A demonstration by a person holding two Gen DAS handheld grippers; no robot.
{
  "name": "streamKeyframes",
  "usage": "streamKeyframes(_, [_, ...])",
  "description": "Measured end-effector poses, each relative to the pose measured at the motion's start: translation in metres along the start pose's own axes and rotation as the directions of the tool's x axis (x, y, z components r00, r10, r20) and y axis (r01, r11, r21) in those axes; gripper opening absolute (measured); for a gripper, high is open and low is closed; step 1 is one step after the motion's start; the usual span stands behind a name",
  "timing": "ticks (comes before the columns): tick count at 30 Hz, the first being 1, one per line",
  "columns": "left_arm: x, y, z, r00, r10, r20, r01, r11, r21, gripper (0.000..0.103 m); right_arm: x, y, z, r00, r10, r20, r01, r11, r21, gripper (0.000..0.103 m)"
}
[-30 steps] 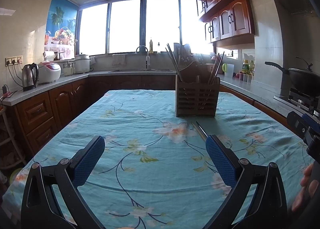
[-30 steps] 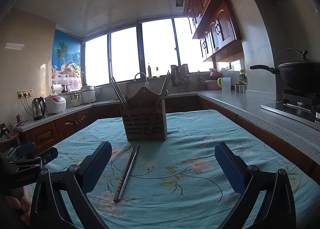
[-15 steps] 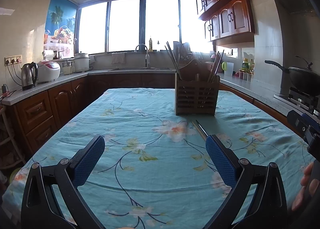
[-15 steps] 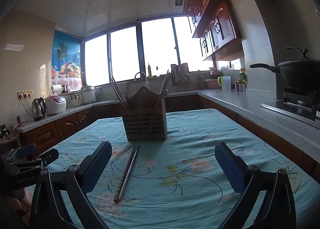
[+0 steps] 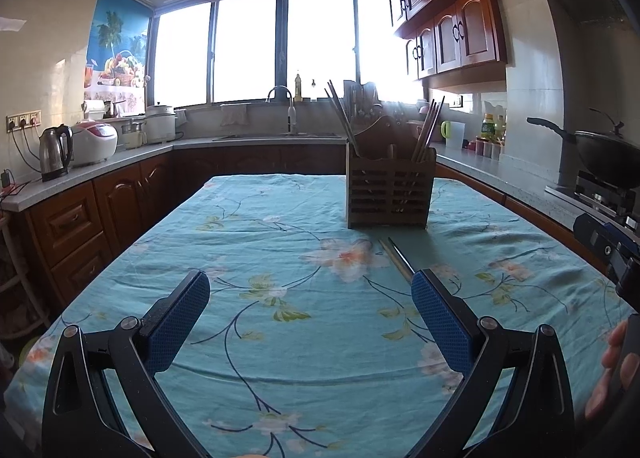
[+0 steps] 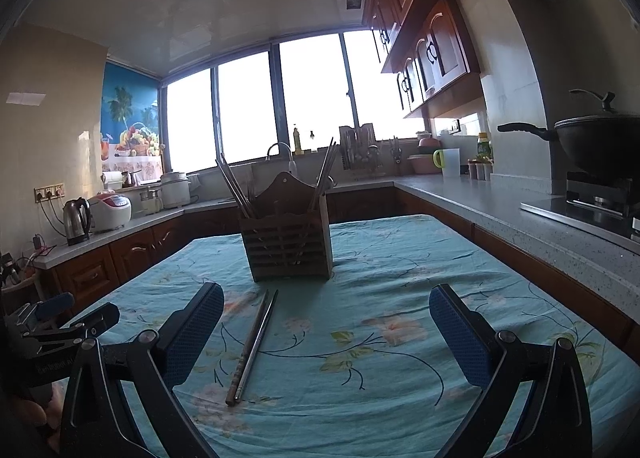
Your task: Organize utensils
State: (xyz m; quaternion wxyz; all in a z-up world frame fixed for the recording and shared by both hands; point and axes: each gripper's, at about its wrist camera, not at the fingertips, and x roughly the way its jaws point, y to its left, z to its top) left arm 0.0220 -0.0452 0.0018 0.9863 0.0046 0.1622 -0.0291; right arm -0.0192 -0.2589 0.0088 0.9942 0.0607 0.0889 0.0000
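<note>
A wooden slatted utensil holder [image 5: 387, 189] stands on the floral teal tablecloth [image 5: 280, 258]; it also shows in the right wrist view [image 6: 289, 242]. Chopsticks lean out of it at both ends. A pair of chopsticks [image 6: 253, 342] lies on the cloth in front of the holder, seen in the left wrist view [image 5: 396, 256] just beyond my right finger. My left gripper [image 5: 310, 322] is open and empty over the near cloth. My right gripper [image 6: 326, 332] is open and empty, the chopsticks lying just inside its left finger.
Kitchen counters run around the table on the left, back and right. A kettle [image 5: 55, 153] and a rice cooker [image 5: 94, 139] stand on the left counter. A black wok [image 6: 600, 145] sits on the stove at the right. The other gripper shows at each view's edge.
Both views have shifted only very slightly. Both grippers stay open and the chopsticks and holder have not moved.
</note>
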Motion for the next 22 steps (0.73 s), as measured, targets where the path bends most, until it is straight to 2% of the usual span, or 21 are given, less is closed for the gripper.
streamKeyframes(22, [0.0047,-0.0062,0.0047,0.999,-0.035,-0.031,0.035,0.999,-0.002,0.103,0.0078,-0.0014,0.0044,0.999,0.001,-0.036,-0.001,1.000,0.013,0.103])
